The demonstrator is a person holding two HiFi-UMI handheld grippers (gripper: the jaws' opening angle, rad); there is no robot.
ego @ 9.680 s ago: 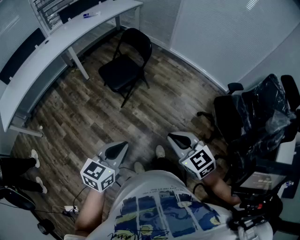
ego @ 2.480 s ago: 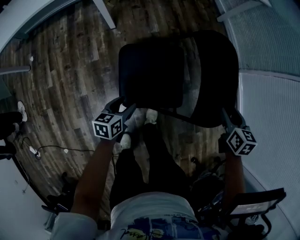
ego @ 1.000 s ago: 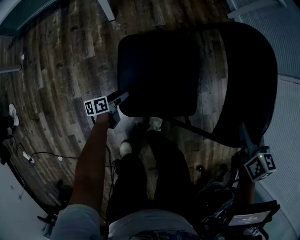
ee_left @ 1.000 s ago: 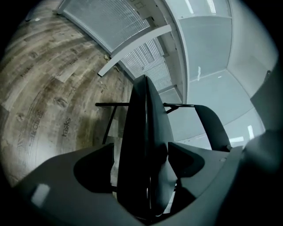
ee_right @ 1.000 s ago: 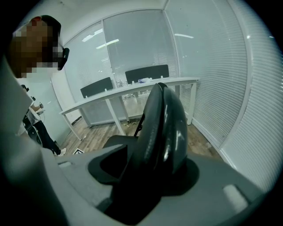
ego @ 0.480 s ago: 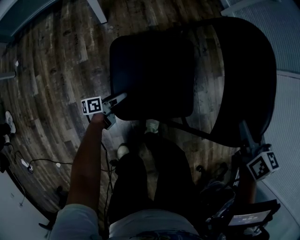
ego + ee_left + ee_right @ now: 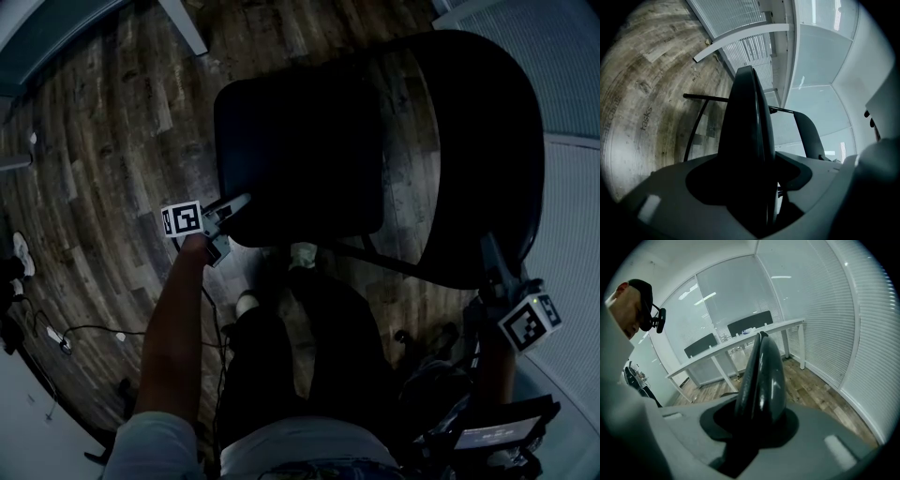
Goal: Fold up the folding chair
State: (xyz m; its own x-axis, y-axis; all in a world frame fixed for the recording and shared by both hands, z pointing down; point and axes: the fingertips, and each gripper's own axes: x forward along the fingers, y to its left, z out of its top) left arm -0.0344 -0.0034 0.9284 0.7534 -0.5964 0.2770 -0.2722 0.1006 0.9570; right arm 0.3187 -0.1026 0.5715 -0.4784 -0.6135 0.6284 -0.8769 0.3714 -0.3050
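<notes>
The black folding chair stands open below me, its seat (image 7: 300, 150) in the middle and its backrest (image 7: 487, 159) to the right. My left gripper (image 7: 230, 211) is at the seat's near left corner. In the left gripper view the seat's dark edge (image 7: 747, 136) fills the gap of the left gripper (image 7: 759, 183), whose jaws have just been closing on it. My right gripper (image 7: 495, 272) sits at the backrest's near end. The backrest's glossy rim (image 7: 761, 376) runs between the jaws of the right gripper (image 7: 754, 427), which have also just been closing on it.
Wood plank floor (image 7: 103, 141) lies all around the chair. A white desk leg (image 7: 183, 23) stands at the top and a blind-covered wall (image 7: 572, 187) at the right. The person's shoes (image 7: 302, 253) are under the seat's near edge. A cable (image 7: 75, 333) trails at the left.
The left gripper has tilted a little at the seat's corner, and the right gripper has stayed at the backrest's end. The chair has drifted slightly left in the view.
</notes>
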